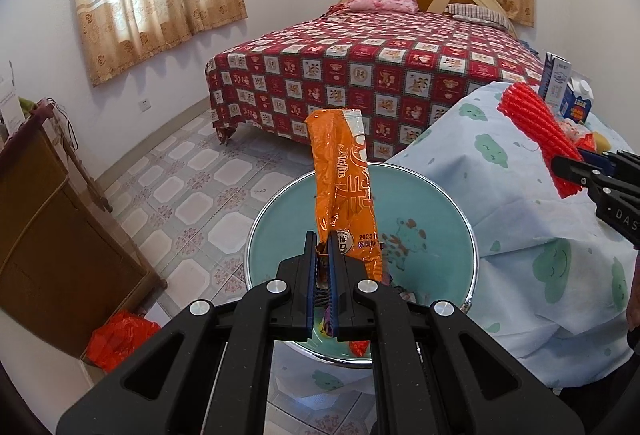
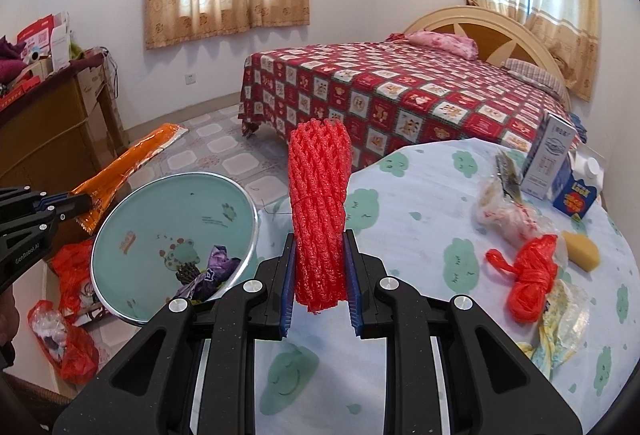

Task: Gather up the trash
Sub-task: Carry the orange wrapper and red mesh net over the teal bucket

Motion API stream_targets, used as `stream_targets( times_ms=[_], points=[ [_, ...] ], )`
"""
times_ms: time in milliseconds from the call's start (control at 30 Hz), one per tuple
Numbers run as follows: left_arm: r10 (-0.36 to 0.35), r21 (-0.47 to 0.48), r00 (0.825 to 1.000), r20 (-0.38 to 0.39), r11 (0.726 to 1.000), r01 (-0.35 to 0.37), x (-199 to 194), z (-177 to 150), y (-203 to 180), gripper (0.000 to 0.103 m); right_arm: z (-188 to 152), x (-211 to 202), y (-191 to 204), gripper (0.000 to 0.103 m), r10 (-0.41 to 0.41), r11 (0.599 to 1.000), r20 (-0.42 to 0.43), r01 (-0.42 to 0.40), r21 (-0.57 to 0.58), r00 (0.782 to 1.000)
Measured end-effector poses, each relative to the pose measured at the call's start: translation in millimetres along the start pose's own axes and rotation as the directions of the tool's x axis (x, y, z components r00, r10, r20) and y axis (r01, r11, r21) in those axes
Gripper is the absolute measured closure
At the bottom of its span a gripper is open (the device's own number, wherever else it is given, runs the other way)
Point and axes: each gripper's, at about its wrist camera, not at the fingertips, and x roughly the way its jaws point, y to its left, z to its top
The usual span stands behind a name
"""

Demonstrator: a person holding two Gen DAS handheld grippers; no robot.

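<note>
Left gripper [image 1: 323,259] nearly closed, pinching long orange foil snack wrapper [image 1: 344,187] above round teal enamel basin [image 1: 440,203]. Right gripper [image 2: 319,275] part-open, clamping red foam fruit-net sleeve [image 2: 318,211] over cloud-print tablecloth [image 2: 420,203]. Basin holds crumpled purple wrapper [image 2: 216,267].

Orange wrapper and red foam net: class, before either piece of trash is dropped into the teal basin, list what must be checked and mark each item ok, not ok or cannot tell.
1. Left gripper shut on the orange wrapper: ok.
2. Right gripper shut on the red foam net: ok.
3. Orange wrapper above the teal basin: ok, it hangs over the basin's inside in the left wrist view.
4. Red foam net above the basin: not ok, it stands over the tablecloth, beside the rim.
5. Room in the basin: ok, only a purple wrapper shows inside.
6. Trash left on the table: not ok, a red plastic bag and the cartons remain.
</note>
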Motion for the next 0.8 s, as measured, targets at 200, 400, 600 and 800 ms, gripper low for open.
stream_targets(
  times_ms=[200, 400, 600, 800],
  points=[
    [0.005, -0.010, 1.000, -0.003, 1.000, -0.005, 0.9, -0.4, 5.1, 0.098, 4.2, 5.0, 7.8, 0.081, 0.010, 1.000, -0.002, -0.010, -0.017, 1.000],
    [0.011, -0.018, 1.000, -0.006, 1.000, -0.011, 2.6, -0.4, 9.6, 0.098, 8.8, 9.7, 16.5, 0.080, 0.024, 0.999, -0.005, -0.024, -0.037, 1.000],
    [0.019, -0.029, 1.000, -0.013, 0.999, -0.019, 4.4, -2.5, 16.9, 0.098, 11.5, 13.9, 25.2, 0.080, 0.036, 0.998, -0.007, -0.036, -0.053, 0.999],
    [0.024, -0.038, 1.000, -0.017, 0.999, -0.025, 5.0, -4.6, 21.0, 0.098, 13.0, 16.7, 33.4, 0.080, 0.046, 0.997, -0.011, -0.046, -0.068, 0.999]
  ],
)
